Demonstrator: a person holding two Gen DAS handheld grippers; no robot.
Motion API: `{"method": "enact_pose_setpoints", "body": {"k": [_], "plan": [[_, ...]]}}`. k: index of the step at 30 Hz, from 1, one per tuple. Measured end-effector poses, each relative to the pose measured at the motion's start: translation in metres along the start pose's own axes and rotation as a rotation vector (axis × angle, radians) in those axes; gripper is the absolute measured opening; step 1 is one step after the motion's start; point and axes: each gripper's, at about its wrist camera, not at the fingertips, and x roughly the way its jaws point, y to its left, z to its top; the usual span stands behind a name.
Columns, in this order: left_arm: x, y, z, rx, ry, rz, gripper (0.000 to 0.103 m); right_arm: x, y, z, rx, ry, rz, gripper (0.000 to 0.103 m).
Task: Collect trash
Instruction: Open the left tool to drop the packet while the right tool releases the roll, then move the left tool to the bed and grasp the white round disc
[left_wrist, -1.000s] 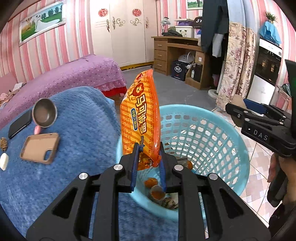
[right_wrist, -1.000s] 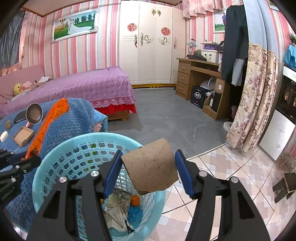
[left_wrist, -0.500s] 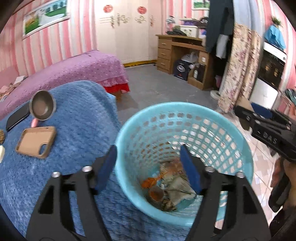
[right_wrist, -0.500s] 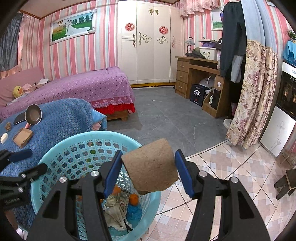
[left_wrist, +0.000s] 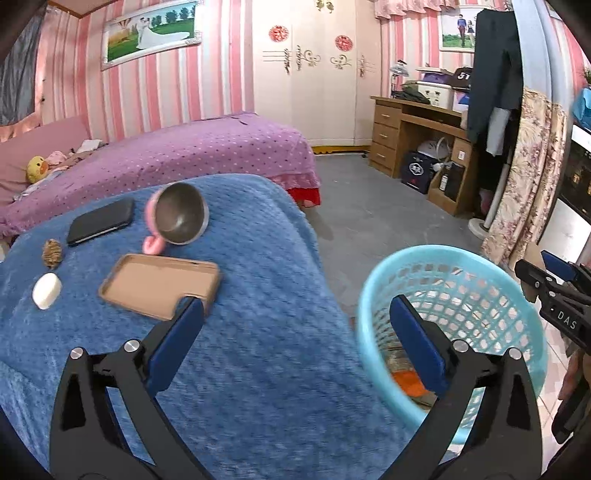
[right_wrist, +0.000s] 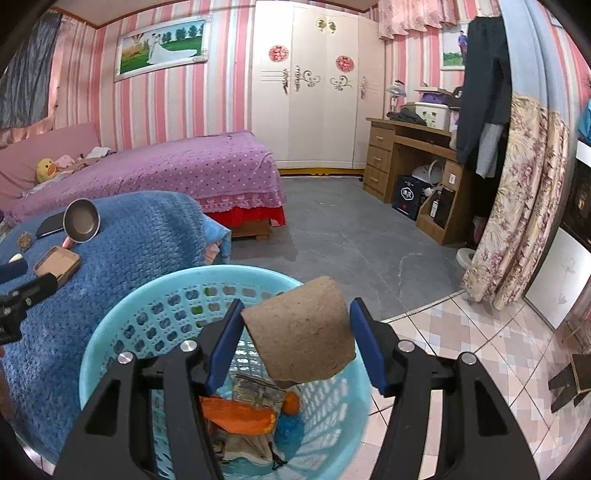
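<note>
Left gripper (left_wrist: 295, 321) is hanging with its jaws spread wide and nothing between them; they have just been opening. Its left finger is sitting over the blue blanket (left_wrist: 258, 332), its right finger over the basket (left_wrist: 373, 295) rim. In the left wrist view the basket is lying at 4 o'clock, beside the blanket's edge, with an orange wrapper (left_wrist: 408, 382) showing at its bottom.

Right gripper (right_wrist: 295, 332) is clamping a piece of brown cardboard (right_wrist: 299, 332) between its blue pads, and the cardboard is hanging over the basket (right_wrist: 110, 332), which is filling the lower middle of the right wrist view. Inside, the orange wrapper (right_wrist: 240, 413) is lying on crumpled paper (right_wrist: 258, 391), with something blue (right_wrist: 288, 428) beside it at 5 o'clock.

On the blanket, in the left wrist view, a brown phone case (left_wrist: 159, 288) is lying at 9 o'clock, touching the tip of the left finger in the picture. A metal cup (left_wrist: 179, 218) with a pink handle is lying on its side at 11 o'clock, a black phone (left_wrist: 99, 221) just beside it at 10 o'clock. A small brown clump (left_wrist: 53, 251) and a white soap-like piece (left_wrist: 46, 290) are lying near the left edge. Behind, a purple bed (left_wrist: 166, 151) is stretching at 12 o'clock
</note>
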Motion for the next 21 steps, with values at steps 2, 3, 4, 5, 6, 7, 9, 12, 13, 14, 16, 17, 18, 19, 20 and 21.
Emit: {"method": "enact_pose_setpoints", "body": {"k": [2,3,4,5,6,7,9,12,13,14,16,17,18,19,20,21], "plan": [[-0.003,0.009,0.001,-0.008,-0.003,0.014,0.097,0.001,0.007,0.001,-0.009,0.001,-0.001,0.061],[-0.005,0.015,0.001,-0.013,-0.007,0.020,0.097,0.002,0.011,0.001,-0.012,0.001,-0.004,0.062],[-0.007,0.020,0.001,-0.015,-0.010,0.024,0.097,0.003,0.014,0.002,-0.013,0.002,-0.004,0.063],[-0.010,0.028,0.002,-0.018,-0.017,0.036,0.097,0.004,0.017,0.003,-0.015,0.004,-0.003,0.063],[-0.013,0.033,0.002,-0.020,-0.023,0.043,0.097,0.004,0.021,0.004,-0.018,0.006,-0.004,0.066],[-0.015,0.038,0.002,-0.023,-0.026,0.048,0.097,0.005,0.023,0.005,-0.019,0.007,-0.004,0.072],[-0.019,0.052,0.003,-0.032,-0.028,0.060,0.097,0.004,0.031,0.007,-0.022,0.003,-0.009,0.081],[-0.024,0.073,0.004,-0.050,-0.028,0.077,0.097,0.003,0.040,0.010,-0.025,-0.006,-0.018,0.089],[-0.026,0.079,0.004,-0.055,-0.030,0.082,0.097,0.003,0.043,0.010,-0.025,-0.007,-0.018,0.092],[-0.028,0.088,0.004,-0.060,-0.034,0.089,0.097,0.003,0.046,0.012,-0.024,-0.009,-0.017,0.093],[-0.030,0.099,0.004,-0.061,-0.038,0.099,0.097,0.002,0.053,0.014,-0.027,-0.014,-0.024,0.096],[-0.032,0.108,0.005,-0.058,-0.041,0.108,0.097,0.002,0.057,0.014,-0.028,-0.014,-0.028,0.097],[-0.033,0.113,0.005,-0.055,-0.044,0.116,0.097,0.002,0.060,0.015,-0.029,-0.013,-0.030,0.097],[-0.035,0.120,0.007,-0.052,-0.047,0.126,0.097,0.002,0.063,0.016,-0.028,-0.012,-0.030,0.098],[-0.036,0.125,0.007,-0.052,-0.049,0.132,0.097,0.003,0.067,0.017,-0.024,-0.011,-0.031,0.098],[-0.037,0.133,0.008,-0.055,-0.052,0.140,0.097,0.004,0.071,0.019,-0.021,-0.010,-0.029,0.098]]}}
